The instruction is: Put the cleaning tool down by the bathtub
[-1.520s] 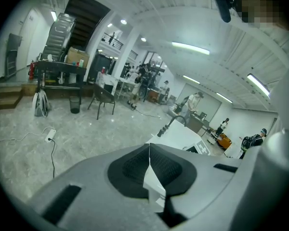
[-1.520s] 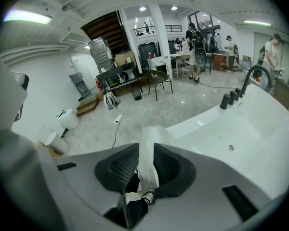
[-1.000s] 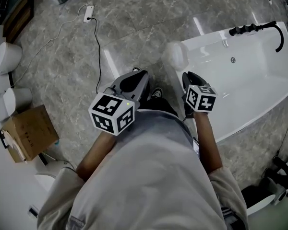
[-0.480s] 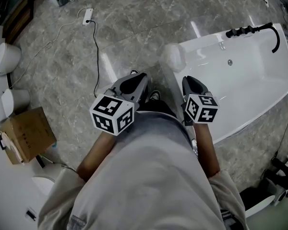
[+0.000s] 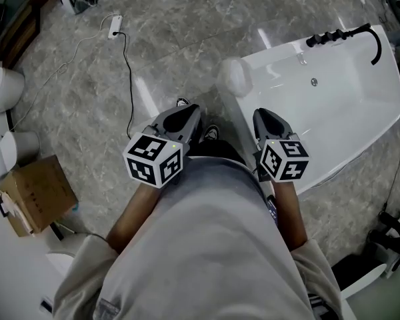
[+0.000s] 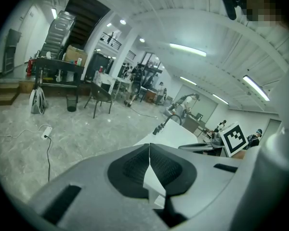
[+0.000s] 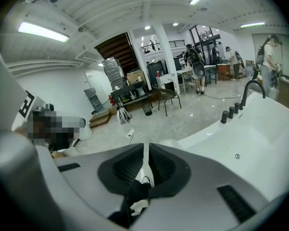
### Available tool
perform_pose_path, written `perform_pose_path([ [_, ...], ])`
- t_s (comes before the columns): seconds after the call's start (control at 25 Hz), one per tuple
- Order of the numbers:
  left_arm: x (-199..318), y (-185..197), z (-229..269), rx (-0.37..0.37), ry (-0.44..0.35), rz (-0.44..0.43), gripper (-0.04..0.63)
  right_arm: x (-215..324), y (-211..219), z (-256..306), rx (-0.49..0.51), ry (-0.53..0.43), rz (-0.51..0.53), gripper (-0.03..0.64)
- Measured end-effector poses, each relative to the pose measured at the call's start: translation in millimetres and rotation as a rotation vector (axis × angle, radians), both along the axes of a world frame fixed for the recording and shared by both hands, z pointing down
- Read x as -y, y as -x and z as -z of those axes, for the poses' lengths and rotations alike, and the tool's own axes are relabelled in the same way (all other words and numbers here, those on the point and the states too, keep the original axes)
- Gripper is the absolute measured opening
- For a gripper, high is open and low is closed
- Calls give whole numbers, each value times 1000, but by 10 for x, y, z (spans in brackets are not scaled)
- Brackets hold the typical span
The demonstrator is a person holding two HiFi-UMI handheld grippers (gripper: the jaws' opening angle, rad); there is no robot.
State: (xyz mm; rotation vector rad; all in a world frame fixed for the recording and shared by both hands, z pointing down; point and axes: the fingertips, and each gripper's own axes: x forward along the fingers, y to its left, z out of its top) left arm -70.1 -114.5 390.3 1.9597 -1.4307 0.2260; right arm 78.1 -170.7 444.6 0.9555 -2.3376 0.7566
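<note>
The right gripper point(image 7: 146, 146) is closing. A thin slit is all that remains between its jaws, and only the person's shoe point(image 7: 145, 180) and the floor show through it, so it grasps nothing. Over the last second it has also drawn back a little toward the body in the head view. The left gripper point(image 6: 149, 146) is clenched, its tips meeting with nothing between them, and it has hardly moved.

With both grippers empty and pulled in, I judge that the cleaning tool is already out of hand and the putting-down is done or nearly so. I cannot find the tool for certain. A pale rounded thing point(image 5: 235, 77) sits at the near left corner of the bathtub point(image 5: 333, 92). It may be the tool, but it is too blurred to tell.

Only the head view shows that corner, along with the cardboard box point(image 5: 37, 192) on the floor at the left. Only the two gripper views settle how the jaws stand. The right gripper view also shows the black tap point(image 7: 250, 93) at the tub's far end.
</note>
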Motion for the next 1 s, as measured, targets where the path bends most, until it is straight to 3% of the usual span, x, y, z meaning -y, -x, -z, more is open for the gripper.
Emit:
perform_pose_path([
  [1.0, -56, 7, 165, 17, -42, 5, 9, -130, -2, 421, 77, -38, 83, 12],
])
